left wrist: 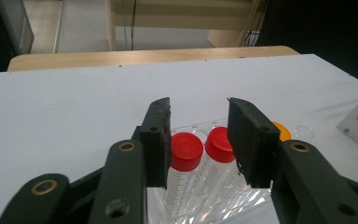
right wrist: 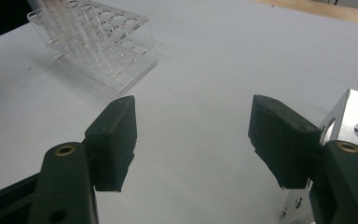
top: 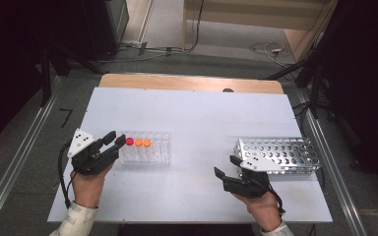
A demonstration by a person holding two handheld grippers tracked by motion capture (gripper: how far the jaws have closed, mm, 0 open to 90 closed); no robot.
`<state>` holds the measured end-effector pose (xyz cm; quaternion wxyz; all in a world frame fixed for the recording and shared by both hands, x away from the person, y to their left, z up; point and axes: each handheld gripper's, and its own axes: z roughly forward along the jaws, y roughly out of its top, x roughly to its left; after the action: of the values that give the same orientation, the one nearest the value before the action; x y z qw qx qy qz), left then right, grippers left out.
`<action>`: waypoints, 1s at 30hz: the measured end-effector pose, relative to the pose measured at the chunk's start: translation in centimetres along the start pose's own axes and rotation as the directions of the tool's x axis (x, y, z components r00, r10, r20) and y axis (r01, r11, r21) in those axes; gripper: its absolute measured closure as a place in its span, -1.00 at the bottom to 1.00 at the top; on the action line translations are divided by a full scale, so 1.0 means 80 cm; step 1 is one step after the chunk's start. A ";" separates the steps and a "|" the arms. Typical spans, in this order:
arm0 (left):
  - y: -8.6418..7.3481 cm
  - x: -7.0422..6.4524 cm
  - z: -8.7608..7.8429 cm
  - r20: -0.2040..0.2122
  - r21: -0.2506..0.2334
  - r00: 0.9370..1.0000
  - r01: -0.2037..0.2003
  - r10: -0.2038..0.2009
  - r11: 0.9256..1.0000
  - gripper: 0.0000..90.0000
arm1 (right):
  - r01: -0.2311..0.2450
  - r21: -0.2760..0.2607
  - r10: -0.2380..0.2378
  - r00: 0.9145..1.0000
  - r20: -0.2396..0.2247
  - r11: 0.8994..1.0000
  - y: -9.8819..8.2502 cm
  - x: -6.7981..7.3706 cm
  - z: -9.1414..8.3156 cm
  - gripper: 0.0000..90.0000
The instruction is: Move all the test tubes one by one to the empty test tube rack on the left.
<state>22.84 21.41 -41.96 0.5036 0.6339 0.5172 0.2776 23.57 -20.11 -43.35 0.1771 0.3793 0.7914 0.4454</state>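
A clear plastic tube rack (top: 153,153) stands at the table's left. It holds tubes with a red cap (top: 129,141) and two orange caps (top: 139,142). My left gripper (top: 116,138) reaches to the rack's left end. In the left gripper view its jaws (left wrist: 199,112) straddle two upright red-capped tubes (left wrist: 186,150) (left wrist: 219,143), with an orange cap (left wrist: 283,131) just beyond the right jaw. The pads stand beside the caps without squeezing them. My right gripper (top: 226,165) rests open over bare table next to the metal rack (top: 280,153), with nothing between its fingers (right wrist: 193,121).
The perforated metal rack (right wrist: 356,116) sits at the table's right and looks to hold no tubes. The clear rack (right wrist: 98,42) is far left in the right gripper view. The white table top (top: 197,113) runs to a wooden edge at the back.
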 end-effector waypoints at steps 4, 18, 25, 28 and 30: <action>-0.001 -0.002 -0.002 0.004 0.002 1.000 0.022 -0.022 1.000 0.01 | 0.000 -0.016 0.000 1.000 -0.010 1.000 -0.002 -0.005 0.001 -0.37; -0.018 -0.008 -0.029 -0.017 0.006 1.000 0.020 -0.019 1.000 -0.56 | -0.035 -0.053 0.036 0.999 0.030 0.998 -0.012 -0.038 -0.014 -0.42; -0.031 0.006 -0.043 -0.074 -0.014 0.997 0.030 -0.031 0.999 -0.60 | -0.031 -0.079 0.037 0.996 0.076 0.996 -0.020 -0.054 -0.030 -0.43; -0.036 0.015 -0.047 -0.104 -0.015 0.994 0.034 -0.036 0.999 -0.63 | -0.048 -0.093 0.057 0.993 0.101 0.995 -0.025 -0.066 -0.042 -0.44; -0.041 0.021 -0.049 -0.122 -0.013 0.992 0.040 -0.042 0.999 -0.64 | -0.054 -0.102 0.066 0.990 0.122 0.993 -0.030 -0.075 -0.050 -0.45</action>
<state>18.68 24.21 -43.93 0.4798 0.6023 0.5585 0.3083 23.91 -27.67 -43.55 0.2313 0.4210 0.7441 0.4643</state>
